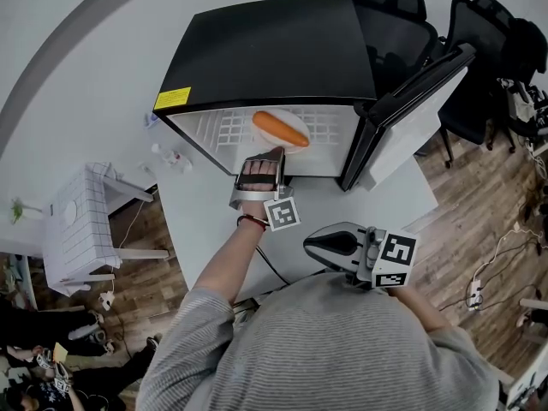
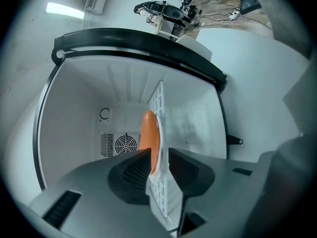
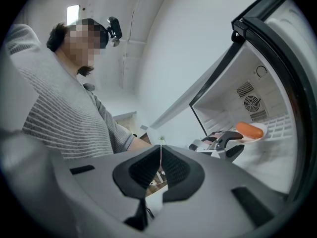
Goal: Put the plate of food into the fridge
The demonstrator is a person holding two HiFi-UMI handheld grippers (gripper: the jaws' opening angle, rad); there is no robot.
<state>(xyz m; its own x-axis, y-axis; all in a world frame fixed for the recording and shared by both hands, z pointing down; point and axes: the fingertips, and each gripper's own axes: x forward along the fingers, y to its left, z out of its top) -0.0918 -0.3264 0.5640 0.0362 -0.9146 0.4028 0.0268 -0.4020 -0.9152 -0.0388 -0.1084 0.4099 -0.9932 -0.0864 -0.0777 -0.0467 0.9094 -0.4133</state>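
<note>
left gripper (image 2: 159, 156) around plate (image 2: 160, 135) in fridge (image 1: 282, 50)

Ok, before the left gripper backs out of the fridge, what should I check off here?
1. The plate with the sausage rests on the wire shelf: ok.
2. The left gripper is not clamping the plate: ok, jaws apart.
3. The left gripper is clear of the plate: not ok, the rim sits between its jaws.
4. The fridge door is out of the way: ok, wide open.
5. The right gripper is free for the door: ok, shut on nothing.
6. The plate sits deep enough for the door: cannot tell.
</note>
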